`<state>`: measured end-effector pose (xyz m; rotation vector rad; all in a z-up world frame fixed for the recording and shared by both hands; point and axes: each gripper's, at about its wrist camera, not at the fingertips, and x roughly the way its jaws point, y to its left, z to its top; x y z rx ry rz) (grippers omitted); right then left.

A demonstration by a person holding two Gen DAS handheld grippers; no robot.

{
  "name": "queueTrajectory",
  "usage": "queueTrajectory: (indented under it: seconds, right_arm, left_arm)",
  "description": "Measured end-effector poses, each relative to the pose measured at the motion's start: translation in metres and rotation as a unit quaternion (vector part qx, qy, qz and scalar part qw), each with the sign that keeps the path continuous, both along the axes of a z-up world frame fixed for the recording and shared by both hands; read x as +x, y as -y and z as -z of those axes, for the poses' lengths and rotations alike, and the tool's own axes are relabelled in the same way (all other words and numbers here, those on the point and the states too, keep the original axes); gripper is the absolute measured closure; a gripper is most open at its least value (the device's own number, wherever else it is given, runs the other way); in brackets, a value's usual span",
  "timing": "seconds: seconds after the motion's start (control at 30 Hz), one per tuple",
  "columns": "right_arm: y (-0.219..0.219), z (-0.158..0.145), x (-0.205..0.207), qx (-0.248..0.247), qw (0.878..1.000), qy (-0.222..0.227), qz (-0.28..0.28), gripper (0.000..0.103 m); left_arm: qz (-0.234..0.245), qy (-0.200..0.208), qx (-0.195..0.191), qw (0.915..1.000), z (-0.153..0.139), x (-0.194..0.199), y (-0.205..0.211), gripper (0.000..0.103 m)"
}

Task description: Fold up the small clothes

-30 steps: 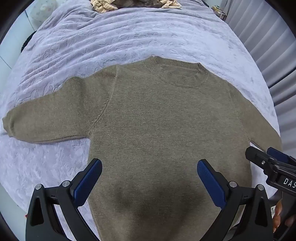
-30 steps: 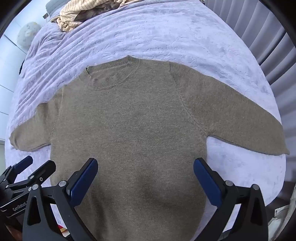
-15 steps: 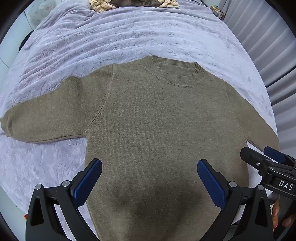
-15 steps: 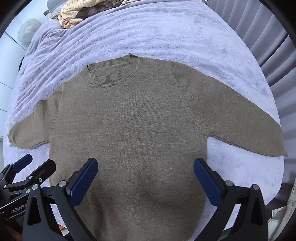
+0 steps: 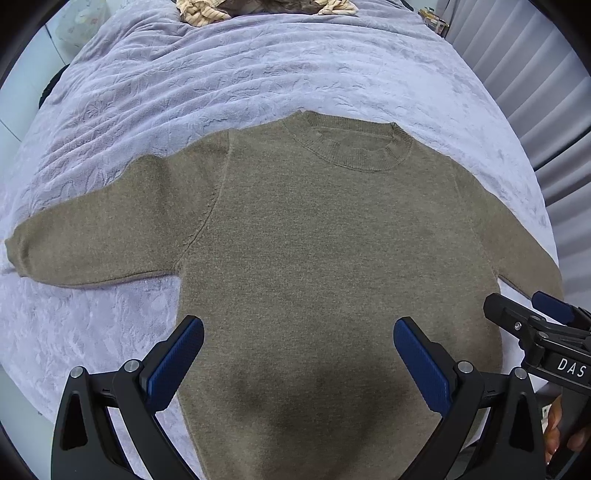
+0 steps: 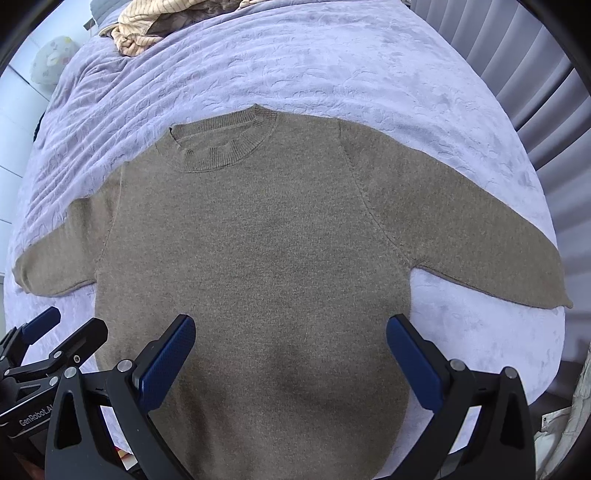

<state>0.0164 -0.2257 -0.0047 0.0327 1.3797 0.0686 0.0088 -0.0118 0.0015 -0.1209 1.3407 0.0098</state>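
The left wrist view shows the olive knit sweater (image 5: 332, 258) lying flat and face up on the lavender bedspread (image 5: 258, 74), collar (image 5: 354, 147) pointing away, its left sleeve (image 5: 103, 229) stretched out toward the bed's left edge. Across the last second the garment has slid slightly down the frame and the collar sits a little lower, which suggests both cameras have drawn back or tipped up a touch rather than the cloth being moved; no crease or fold has appeared. The left hand-held gripper (image 5: 298, 354) hovers over the lower body of the sweater with its blue pads (image 5: 177, 354) spread wide and nothing between them. To its right, the tip of the other tool shows at the frame edge. In the right wrist view the right hand-held gripper (image 6: 290, 352) is likewise wide apart and empty above the hem area, and the right sleeve (image 6: 480, 236) lies extended toward the curtain side of the bed, much as it did a second ago. A striped heap of other clothes (image 6: 147, 22) rests at the far end of the bed. Judging from this, folding has not begun: the sweater is laid out and smoothed, and the likely first move is taking a sleeve or side edge inward.
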Motion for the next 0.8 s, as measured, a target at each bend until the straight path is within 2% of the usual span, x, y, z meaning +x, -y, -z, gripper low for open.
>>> queueTrajectory:
  seconds: [0.2, 0.8]
  right_arm:
    - [-0.001, -0.0006, -0.001, -0.004, 1.0, 0.0, 0.0, 0.0]
    - [-0.0024, -0.0063, -0.0024, -0.012, 1.0, 0.003, -0.005, 0.0]
  left_arm:
    - [-0.002, 0.003, 0.02, 0.9998, -0.0023, 0.0006, -0.0006, 0.0]
    - [0.005, 0.0, 0.023, 0.9997, -0.0053, 0.0009, 0.0047, 0.0]
